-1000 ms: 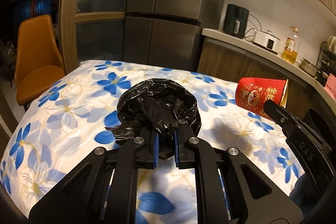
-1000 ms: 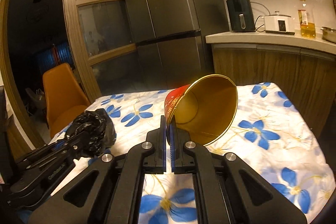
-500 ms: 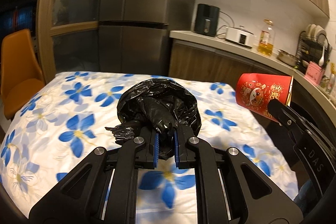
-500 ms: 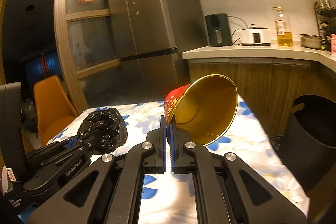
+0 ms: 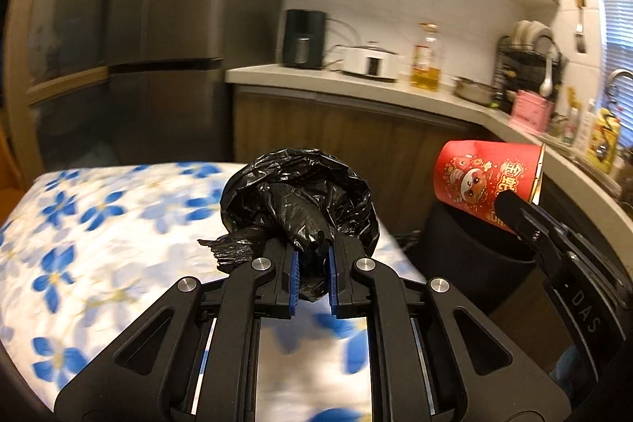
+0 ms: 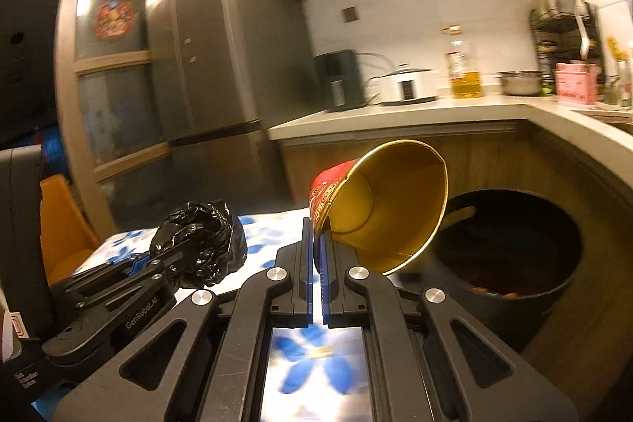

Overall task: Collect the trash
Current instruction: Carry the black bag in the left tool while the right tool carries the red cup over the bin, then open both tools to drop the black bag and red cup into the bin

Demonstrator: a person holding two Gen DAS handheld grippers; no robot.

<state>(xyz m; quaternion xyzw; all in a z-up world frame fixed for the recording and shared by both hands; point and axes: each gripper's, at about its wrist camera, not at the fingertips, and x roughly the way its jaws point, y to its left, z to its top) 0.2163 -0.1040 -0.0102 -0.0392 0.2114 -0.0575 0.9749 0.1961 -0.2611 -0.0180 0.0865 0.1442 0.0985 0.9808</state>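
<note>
My left gripper [image 5: 311, 277] is shut on a crumpled black plastic bag [image 5: 300, 202] and holds it above the floral table [image 5: 99, 224]. My right gripper [image 6: 316, 262] is shut on the rim of a red paper cup [image 6: 381, 208] with a gold inside, tilted on its side with its mouth toward the camera. The cup [image 5: 482, 180] also shows at the right of the left wrist view, held over a black trash bin [image 5: 467, 248]. In the right wrist view the bin [image 6: 510, 244] stands open on the floor just right of the cup, and the bag [image 6: 201, 240] is at the left.
A kitchen counter [image 5: 395, 91] with an air fryer, a cooker, an oil bottle and a dish rack runs behind the bin. A grey fridge [image 5: 166, 26] stands at the back left. An orange chair [image 6: 63, 220] is beyond the table's left side.
Both grippers have swung right with their loads, away from the table's middle toward its right end. The bin and counter corner have come into view close by.
</note>
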